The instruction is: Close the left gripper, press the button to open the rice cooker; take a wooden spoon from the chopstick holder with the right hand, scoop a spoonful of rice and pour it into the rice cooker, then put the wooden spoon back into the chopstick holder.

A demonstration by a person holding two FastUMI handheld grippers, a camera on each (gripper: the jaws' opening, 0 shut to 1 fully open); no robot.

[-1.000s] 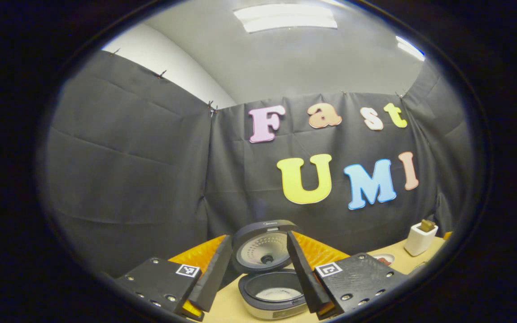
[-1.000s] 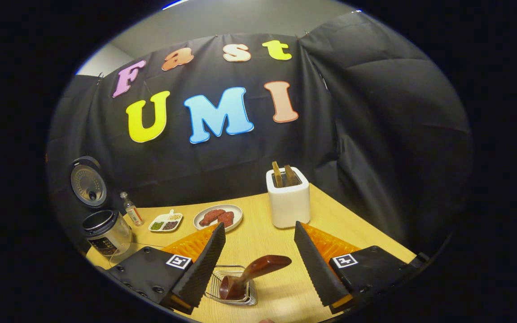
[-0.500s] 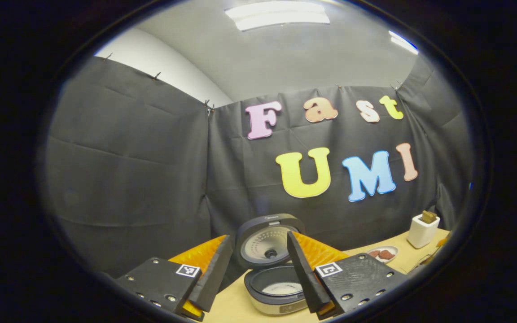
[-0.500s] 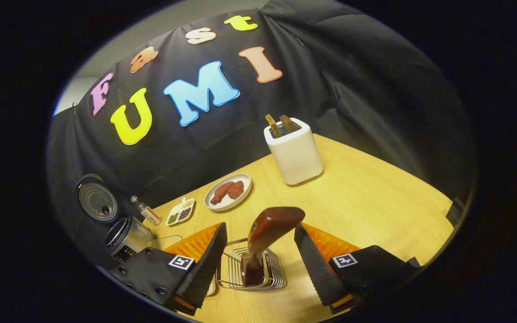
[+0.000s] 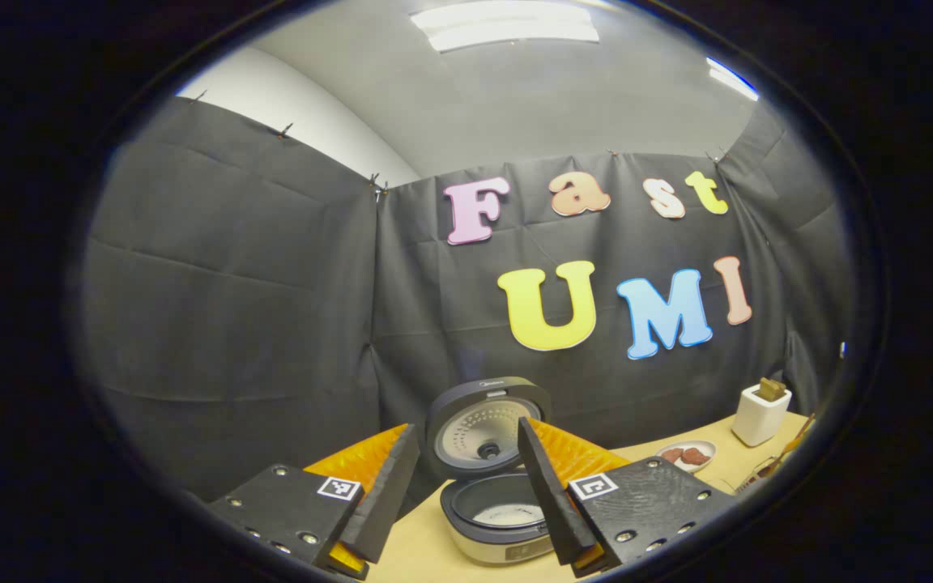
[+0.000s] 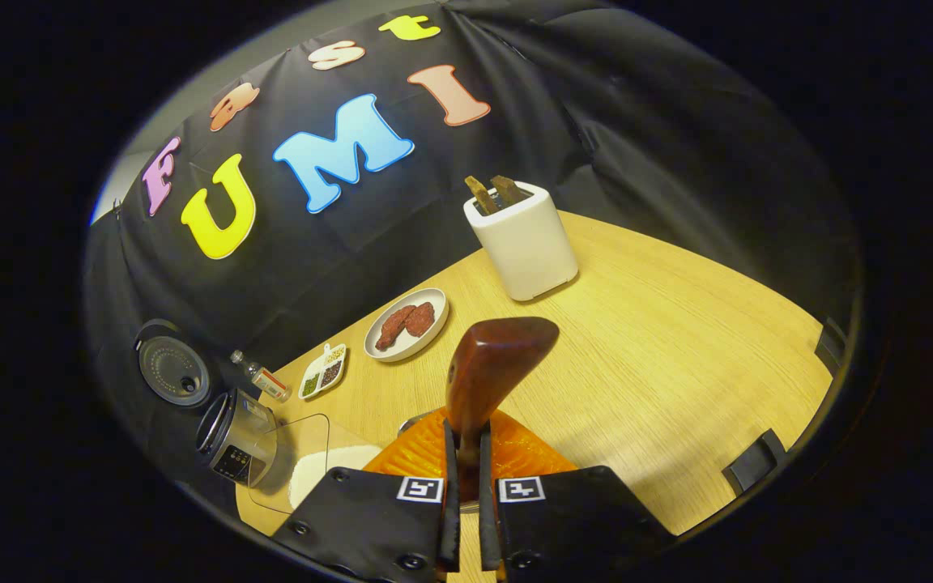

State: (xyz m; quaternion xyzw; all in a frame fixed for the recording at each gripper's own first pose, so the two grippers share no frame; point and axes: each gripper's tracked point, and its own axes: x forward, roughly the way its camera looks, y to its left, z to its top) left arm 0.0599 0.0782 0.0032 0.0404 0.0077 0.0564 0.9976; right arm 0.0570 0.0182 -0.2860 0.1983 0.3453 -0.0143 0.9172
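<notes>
Right gripper view: the right gripper [image 6: 466, 474] clamps both fingers on the wooden spoon [image 6: 489, 368] handle, above the table [image 6: 677, 340]. A straight upward lift should free it cleanly. The left gripper [image 5: 466, 486] hangs with fingers apart before the open rice cooker [image 5: 499, 518].

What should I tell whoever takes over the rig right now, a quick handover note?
Left hand-held gripper: open, holding nothing, pointed at the rice cooker.
Right hand-held gripper: shut on the wooden spoon handle; the chopstick holder is hidden behind the fingers.
Rice cooker lid is up, so the button step is done. The clear container of rice sits beside the cooker.
Left: lift the spoon out, scoop rice, pour it into the cooker, return the spoon to the holder.
</notes>
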